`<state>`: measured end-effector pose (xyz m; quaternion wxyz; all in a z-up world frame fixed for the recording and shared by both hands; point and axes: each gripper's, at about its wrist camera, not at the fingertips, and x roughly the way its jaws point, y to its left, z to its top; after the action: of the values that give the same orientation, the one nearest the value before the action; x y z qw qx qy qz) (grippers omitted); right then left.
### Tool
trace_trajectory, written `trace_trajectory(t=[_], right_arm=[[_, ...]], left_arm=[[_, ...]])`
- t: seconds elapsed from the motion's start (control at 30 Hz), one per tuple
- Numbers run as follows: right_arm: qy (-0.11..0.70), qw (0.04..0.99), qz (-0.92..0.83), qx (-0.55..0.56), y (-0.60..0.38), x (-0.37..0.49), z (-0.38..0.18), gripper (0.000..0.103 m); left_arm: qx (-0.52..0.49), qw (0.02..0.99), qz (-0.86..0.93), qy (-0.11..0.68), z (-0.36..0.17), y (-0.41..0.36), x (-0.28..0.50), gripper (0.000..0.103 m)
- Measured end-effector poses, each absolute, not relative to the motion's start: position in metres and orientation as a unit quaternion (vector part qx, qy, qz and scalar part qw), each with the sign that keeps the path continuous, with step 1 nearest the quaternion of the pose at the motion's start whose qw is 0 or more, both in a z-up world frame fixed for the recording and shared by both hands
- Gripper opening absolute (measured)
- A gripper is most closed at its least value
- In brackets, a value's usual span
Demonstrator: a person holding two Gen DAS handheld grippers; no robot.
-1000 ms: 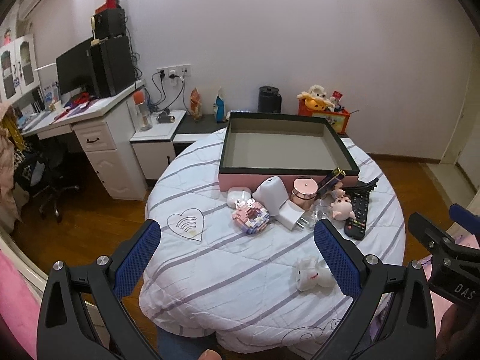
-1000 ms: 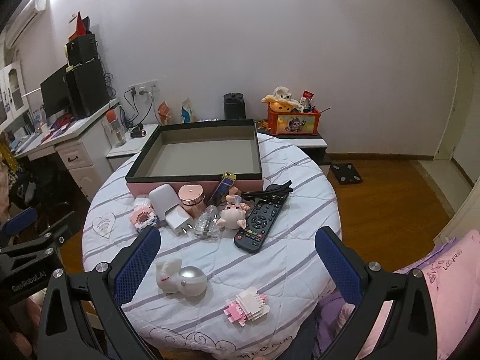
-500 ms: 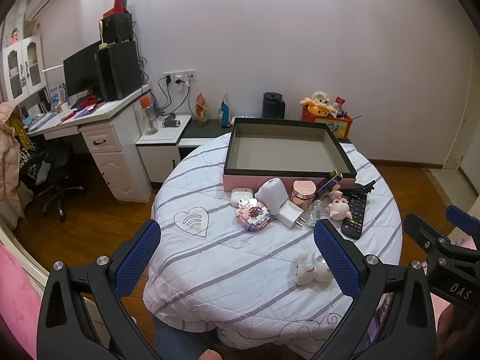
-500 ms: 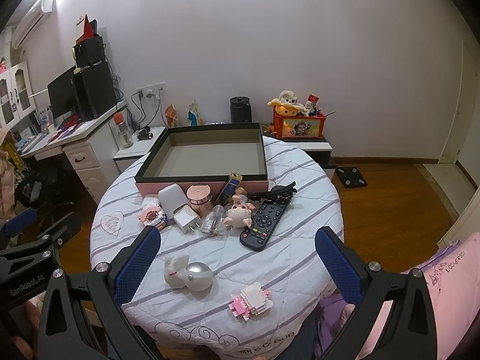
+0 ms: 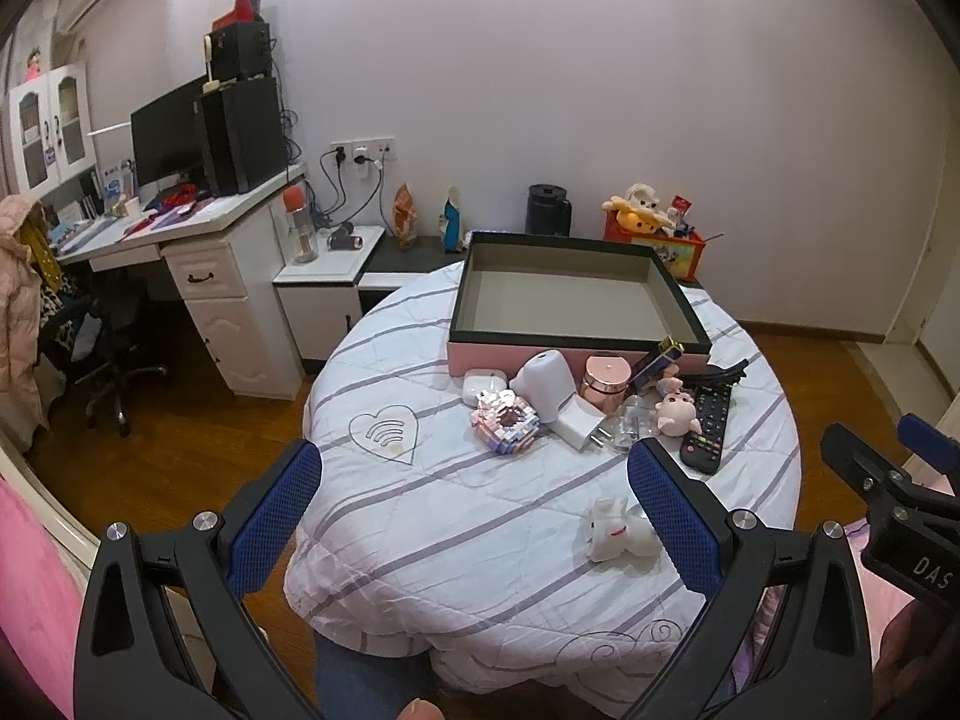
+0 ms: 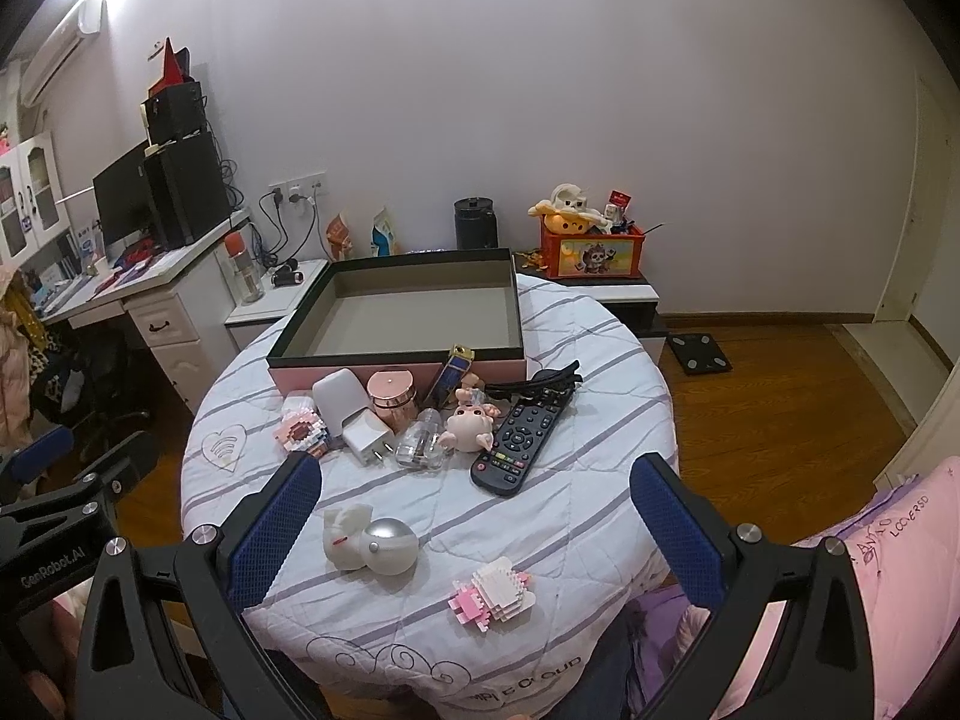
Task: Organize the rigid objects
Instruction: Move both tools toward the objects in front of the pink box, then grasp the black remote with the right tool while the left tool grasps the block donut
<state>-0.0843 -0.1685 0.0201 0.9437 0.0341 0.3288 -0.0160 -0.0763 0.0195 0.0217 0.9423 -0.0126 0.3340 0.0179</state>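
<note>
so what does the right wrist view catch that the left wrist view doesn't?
Only the right wrist view: a pink and white block toy near the table's front edge, a silver ball beside the white figurine, and a black scale on the floor. Only the left wrist view: the earbud case. Both show the empty box, the remote, the pink pig and the charger.

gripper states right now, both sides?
Left gripper: open, holding nothing, above the table's near edge.
Right gripper: open, holding nothing, also clear of every object.
</note>
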Motion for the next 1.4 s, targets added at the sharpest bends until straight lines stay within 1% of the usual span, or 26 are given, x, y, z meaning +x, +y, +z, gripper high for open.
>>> trace_trajectory(t=[0.3,0.43,0.7,0.87,1.17,1.4], right_arm=[[0.338,0.940,-0.023,0.040,-0.178,-0.076,0.011,0.103],[0.354,0.934,-0.030,0.045,-0.189,-0.062,0.000,0.103],[0.402,0.913,-0.042,0.050,-0.204,-0.021,-0.040,0.103],[0.425,0.902,-0.048,0.052,-0.210,0.003,-0.061,0.103],[0.455,0.887,-0.054,0.056,-0.218,0.036,-0.089,0.103],[0.473,0.878,-0.054,0.052,-0.220,0.053,-0.106,0.103]], left_arm=[[-0.014,0.936,0.022,0.352,0.004,0.027,-0.059,0.103],[-0.013,0.928,0.018,0.372,-0.017,0.030,-0.038,0.103],[0.002,0.904,0.009,0.427,-0.079,0.030,0.021,0.103],[-0.008,0.890,-0.003,0.455,-0.110,0.027,0.056,0.103],[-0.008,0.879,-0.007,0.476,-0.136,0.020,0.085,0.103],[0.000,0.877,0.004,0.480,-0.146,0.018,0.096,0.103]])
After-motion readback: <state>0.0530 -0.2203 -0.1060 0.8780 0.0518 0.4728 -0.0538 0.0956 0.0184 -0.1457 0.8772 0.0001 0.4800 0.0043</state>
